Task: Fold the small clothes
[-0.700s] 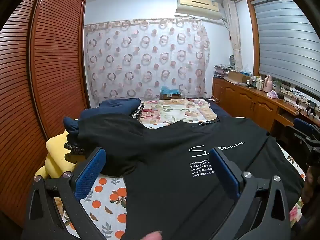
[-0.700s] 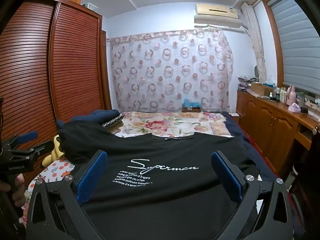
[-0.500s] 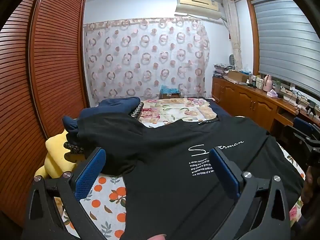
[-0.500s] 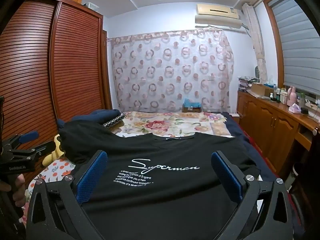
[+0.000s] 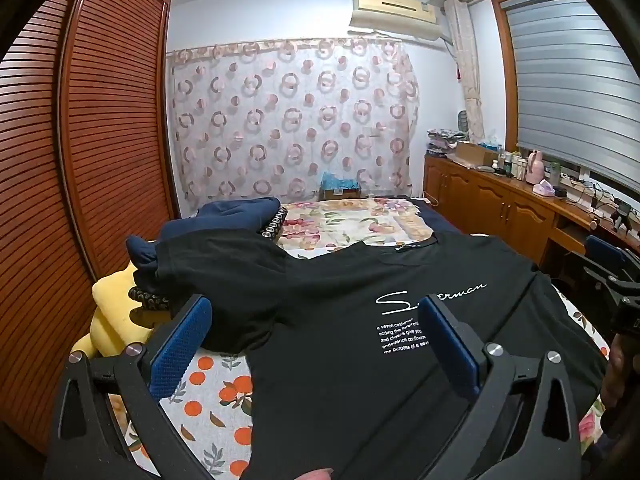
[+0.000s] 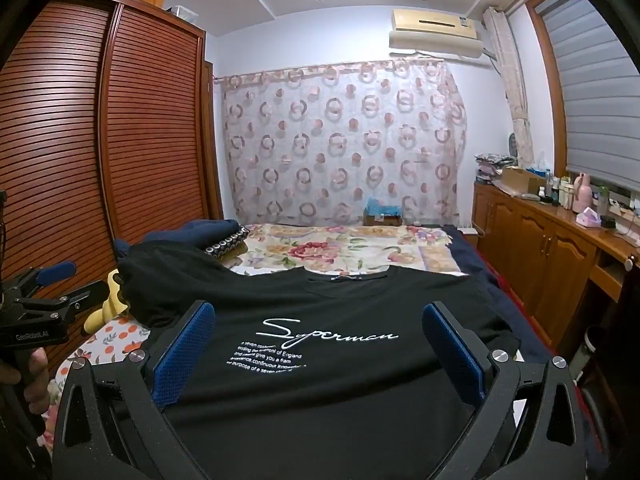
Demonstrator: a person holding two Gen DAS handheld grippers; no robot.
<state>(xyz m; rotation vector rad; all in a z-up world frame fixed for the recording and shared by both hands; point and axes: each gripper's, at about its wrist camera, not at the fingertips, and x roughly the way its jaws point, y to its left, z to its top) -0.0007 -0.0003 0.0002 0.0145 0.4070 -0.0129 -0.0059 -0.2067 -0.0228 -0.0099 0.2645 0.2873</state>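
A black T-shirt [image 5: 340,312] with white "Superman" print lies spread face up on the bed; it also shows in the right wrist view [image 6: 320,320]. Its left sleeve [image 5: 224,272] lies over a dark pile. My left gripper [image 5: 316,340] is open and empty above the shirt's lower left part. My right gripper [image 6: 320,344] is open and empty above the shirt's lower middle. The left gripper also shows at the left edge of the right wrist view [image 6: 44,292], and the right gripper at the right edge of the left wrist view [image 5: 612,280].
A navy garment pile [image 5: 224,216] and a yellow pillow [image 5: 108,320] lie at the bed's left. An orange-print sheet [image 5: 208,392] and a floral blanket [image 5: 352,220] cover the bed. A slatted wardrobe [image 5: 80,160] stands left, a wooden cabinet [image 5: 500,208] right.
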